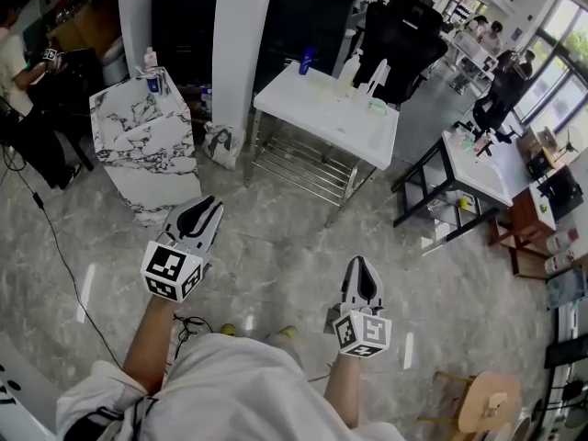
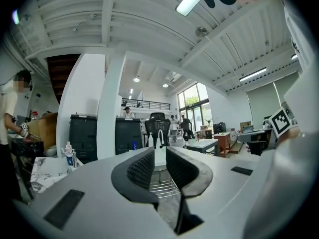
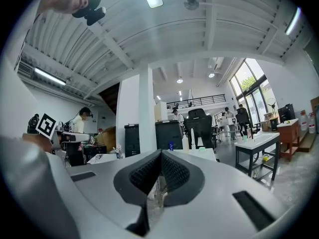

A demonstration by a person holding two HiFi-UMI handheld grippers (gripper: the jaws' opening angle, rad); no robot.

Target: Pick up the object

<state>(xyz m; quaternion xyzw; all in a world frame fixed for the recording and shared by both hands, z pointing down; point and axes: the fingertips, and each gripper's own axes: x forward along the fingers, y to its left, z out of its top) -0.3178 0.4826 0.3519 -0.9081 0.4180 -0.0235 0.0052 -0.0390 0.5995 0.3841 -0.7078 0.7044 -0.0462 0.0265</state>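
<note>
I stand on a grey marble floor, and both grippers hang in the air with nothing in them. My left gripper (image 1: 212, 206) (image 2: 160, 156) points at the white table (image 1: 367, 134), its jaws a narrow gap apart. My right gripper (image 1: 361, 263) (image 3: 160, 156) is lower and nearer me, its pads touching at the tips. On the white table stand clear bottles (image 1: 351, 66) (image 3: 185, 143), a blue bottle (image 1: 305, 61) and a small green cup (image 1: 378, 103). A marble-patterned block (image 1: 147, 145) (image 2: 46, 172) at the left carries a small bottle (image 1: 152, 70) (image 2: 69, 156). All of these lie well beyond both grippers.
A white pillar (image 1: 241, 44) and black cabinets (image 1: 308, 16) stand behind the table. A second black-framed table (image 1: 478, 168) (image 3: 256, 142) is at the right, and a wooden stool (image 1: 487, 402) at the lower right. A person (image 1: 14, 62) works at the far left; a black cable (image 1: 55, 246) runs across the floor.
</note>
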